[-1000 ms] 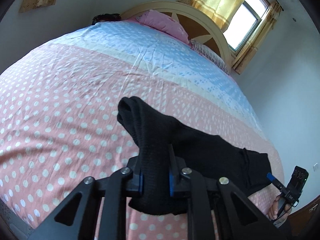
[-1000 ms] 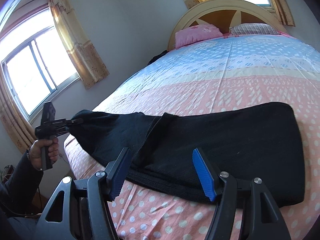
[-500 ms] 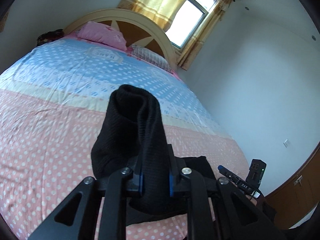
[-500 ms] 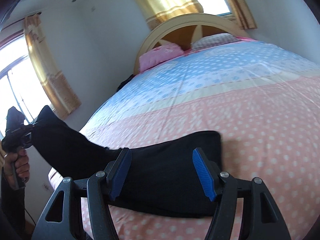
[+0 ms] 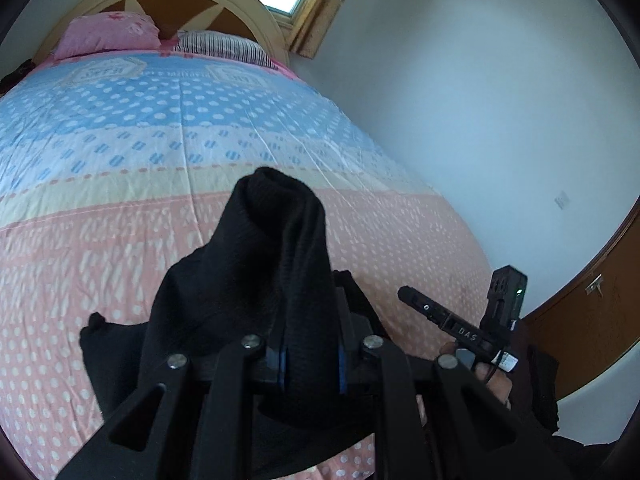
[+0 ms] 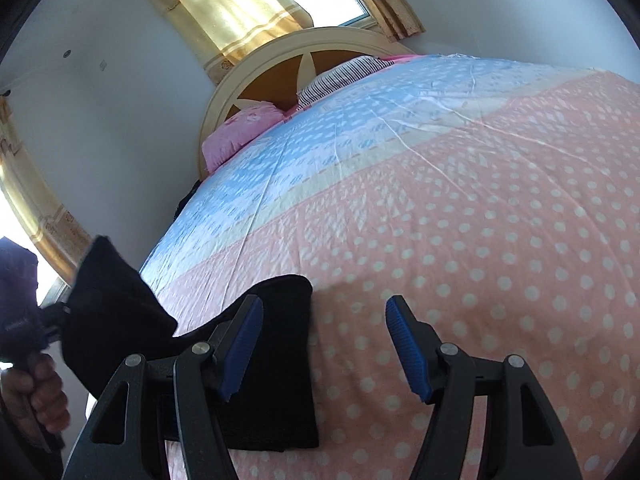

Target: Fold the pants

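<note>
My left tongs point(image 5: 310, 364) are gripping one end of the pants point(image 6: 276, 364), lifting it over the rest lying at the bed's point(image 6: 480, 220) near edge. My right tongs point(image 6: 324, 344) are hanging open, empty. I'm aiming to land edges matched, flat.

- Black knit pants point(image 5: 276, 280): the bunched fabric swallows the blue pads of the left gripper point(image 5: 310, 360); only thin slivers of blue peek out either side of the cloth.
- Below those jaws, the pants run off the picture's bottom edge, so their lower end can't be told.
- In the right wrist view, the black frame of the right gripper point(image 6: 324, 348) covers the near edge of the folded part, left of the jaws.
- Far left of the jaws, a hand point(image 6: 36, 392) is cut by the picture's edge and blurred.
- Small dark thing point(image 6: 186, 200) beside the bed: too small to tell.
</note>
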A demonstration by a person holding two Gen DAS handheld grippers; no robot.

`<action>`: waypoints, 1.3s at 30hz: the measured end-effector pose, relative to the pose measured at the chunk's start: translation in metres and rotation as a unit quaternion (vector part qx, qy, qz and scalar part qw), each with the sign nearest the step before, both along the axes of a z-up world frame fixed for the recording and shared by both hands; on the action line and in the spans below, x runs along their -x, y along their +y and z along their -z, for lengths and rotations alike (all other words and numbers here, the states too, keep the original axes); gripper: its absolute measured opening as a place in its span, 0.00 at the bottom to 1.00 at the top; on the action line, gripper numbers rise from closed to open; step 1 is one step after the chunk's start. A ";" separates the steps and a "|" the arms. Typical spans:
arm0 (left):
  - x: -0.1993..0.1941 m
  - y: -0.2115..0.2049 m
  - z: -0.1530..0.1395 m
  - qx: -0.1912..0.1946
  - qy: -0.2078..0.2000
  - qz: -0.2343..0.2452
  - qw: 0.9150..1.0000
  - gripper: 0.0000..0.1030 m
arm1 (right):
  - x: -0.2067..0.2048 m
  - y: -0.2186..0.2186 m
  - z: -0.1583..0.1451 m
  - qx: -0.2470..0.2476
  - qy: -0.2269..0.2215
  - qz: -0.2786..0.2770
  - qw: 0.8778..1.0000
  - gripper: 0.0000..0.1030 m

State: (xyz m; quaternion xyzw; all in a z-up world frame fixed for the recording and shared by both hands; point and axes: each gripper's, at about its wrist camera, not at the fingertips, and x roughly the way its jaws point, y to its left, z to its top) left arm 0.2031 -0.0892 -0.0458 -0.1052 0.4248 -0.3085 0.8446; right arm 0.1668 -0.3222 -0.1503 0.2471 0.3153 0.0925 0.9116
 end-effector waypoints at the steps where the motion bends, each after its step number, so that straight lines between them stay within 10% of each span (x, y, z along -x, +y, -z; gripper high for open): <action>1: -0.003 -0.012 0.009 -0.007 0.010 0.007 1.000 0.17 | -0.002 0.001 0.001 -0.001 0.001 -0.001 1.000 0.63; 11: -0.005 -0.084 0.056 -0.088 0.029 0.034 0.995 0.20 | -0.007 0.002 0.009 -0.010 0.007 -0.008 1.000 0.64; 19: 0.020 -0.089 0.022 -0.059 -0.027 0.059 0.996 0.46 | 0.006 -0.010 -0.003 -0.037 -0.029 0.015 0.999 0.64; 25: 0.037 -0.039 0.007 -0.063 -0.085 -0.002 0.994 0.71 | 0.013 0.023 -0.026 -0.034 -0.055 -0.056 0.996 0.67; 37: 0.035 0.045 0.056 -0.114 -0.081 -0.142 0.980 0.82 | -0.001 0.101 -0.011 0.068 0.037 -0.092 0.993 0.68; 39: 0.034 0.047 0.060 -0.115 -0.081 -0.143 0.980 0.82 | -0.002 0.101 -0.006 0.071 0.047 -0.092 0.992 0.36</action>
